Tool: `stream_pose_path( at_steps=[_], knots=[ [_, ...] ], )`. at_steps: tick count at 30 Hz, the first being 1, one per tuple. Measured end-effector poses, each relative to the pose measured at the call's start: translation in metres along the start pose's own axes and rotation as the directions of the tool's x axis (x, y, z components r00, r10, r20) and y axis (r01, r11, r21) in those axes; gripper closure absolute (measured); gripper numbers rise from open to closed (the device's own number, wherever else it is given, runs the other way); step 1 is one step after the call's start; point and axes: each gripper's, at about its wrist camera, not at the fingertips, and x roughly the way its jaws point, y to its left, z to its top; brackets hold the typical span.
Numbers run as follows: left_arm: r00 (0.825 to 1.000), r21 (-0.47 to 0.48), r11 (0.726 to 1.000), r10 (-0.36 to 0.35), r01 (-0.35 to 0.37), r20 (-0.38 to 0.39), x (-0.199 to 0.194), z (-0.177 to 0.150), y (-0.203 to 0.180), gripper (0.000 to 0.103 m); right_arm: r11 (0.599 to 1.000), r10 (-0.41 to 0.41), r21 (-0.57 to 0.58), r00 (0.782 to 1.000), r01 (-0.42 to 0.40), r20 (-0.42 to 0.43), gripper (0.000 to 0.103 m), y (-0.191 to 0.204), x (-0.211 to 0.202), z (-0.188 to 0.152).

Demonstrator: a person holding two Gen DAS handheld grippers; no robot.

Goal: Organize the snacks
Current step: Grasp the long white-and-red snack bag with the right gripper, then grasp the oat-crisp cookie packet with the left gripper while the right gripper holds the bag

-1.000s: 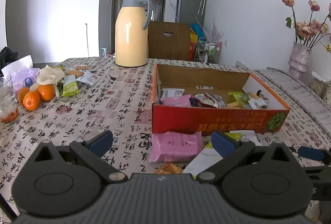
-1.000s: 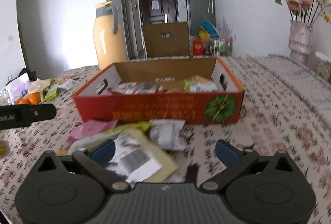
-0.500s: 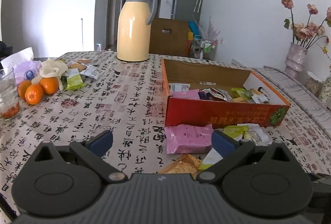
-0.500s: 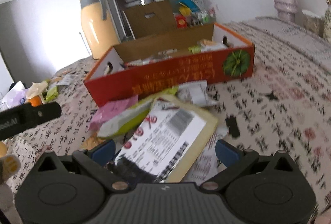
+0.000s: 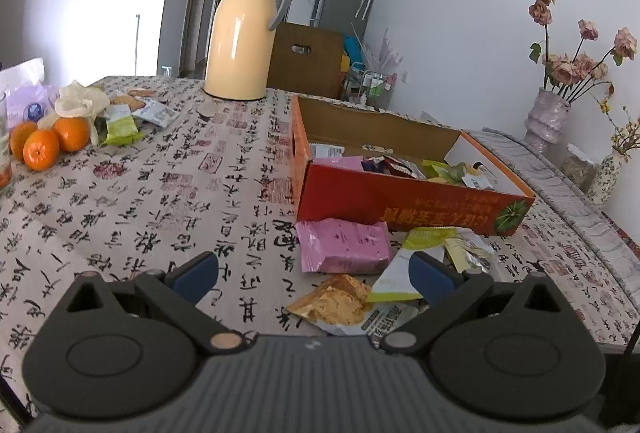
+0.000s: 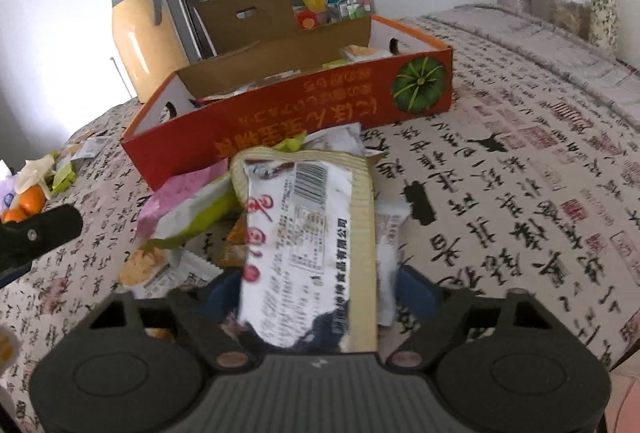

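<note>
The right gripper (image 6: 316,293) stands over a large beige snack packet (image 6: 310,229), whose near end runs in between the blue pads and hides most of both. The jaws have just been closing with this packet between them; whether the pads press on it cannot be told, since the contact lines are covered. The packet's printed panel shows a barcode and a line ending 食品有限公司; the smaller print is too blurred to read.

The left gripper (image 5: 316,271) is empty, its jaws spread wide above the tablecloth (image 5: 132,201). Its right pad covers part of a green and white packet (image 5: 394,273). Beside that lie a pink packet (image 5: 344,245) and a small golden packet (image 5: 334,299), all just in front of the red cardboard box (image 5: 400,201).

Compared with a second ago, the beige packet fills far more of the right wrist view and sits deeper between the jaws. In the left wrist view the golden packet, then barely visible at the gripper body, now shows nearly whole.

The box holds mixed snack packets (image 5: 404,167). Its front bears upside-down yellow Chinese lettering, not clearly legible, and a green pumpkin picture (image 6: 418,87). The tablecloth carries black calligraphy and red seal marks.
</note>
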Motion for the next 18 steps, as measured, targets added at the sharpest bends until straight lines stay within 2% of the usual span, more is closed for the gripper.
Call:
stream_pose_path(
  at_steps=[1, 5, 8, 11, 18],
  knots=[
    [1.000, -0.003, 1.000, -0.001, 0.001, -0.002, 0.000, -0.001, 0.000, 0.000, 1.000, -0.004, -0.004, 1.000, 0.004, 0.002, 0.033, -0.001, 0.000, 0.000],
    [1.000, -0.010, 1.000, -0.004, 0.004, -0.003, -0.001, -0.002, 0.001, 0.000, 0.999, -0.006, -0.053, 1.000, 0.006, 0.007, 0.040, -0.001, 0.000, -0.001],
    [1.000, -0.013, 1.000, -0.004, 0.004, -0.005, -0.001, -0.003, 0.001, 0.000, 0.995, 0.000, -0.101, 1.000, 0.002, 0.017, 0.051, 0.000, -0.001, -0.001],
    [1.000, -0.012, 1.000, -0.001, 0.001, -0.010, -0.001, -0.005, -0.001, 0.000, 0.991, 0.019, -0.135, 0.999, -0.014, 0.031, 0.069, 0.002, -0.003, -0.002],
    [1.000, -0.003, 1.000, 0.002, -0.002, -0.025, -0.003, -0.008, -0.008, 0.000, 0.985, 0.059, -0.163, 0.997, -0.048, 0.058, 0.070, -0.004, -0.014, -0.005]
  ],
)
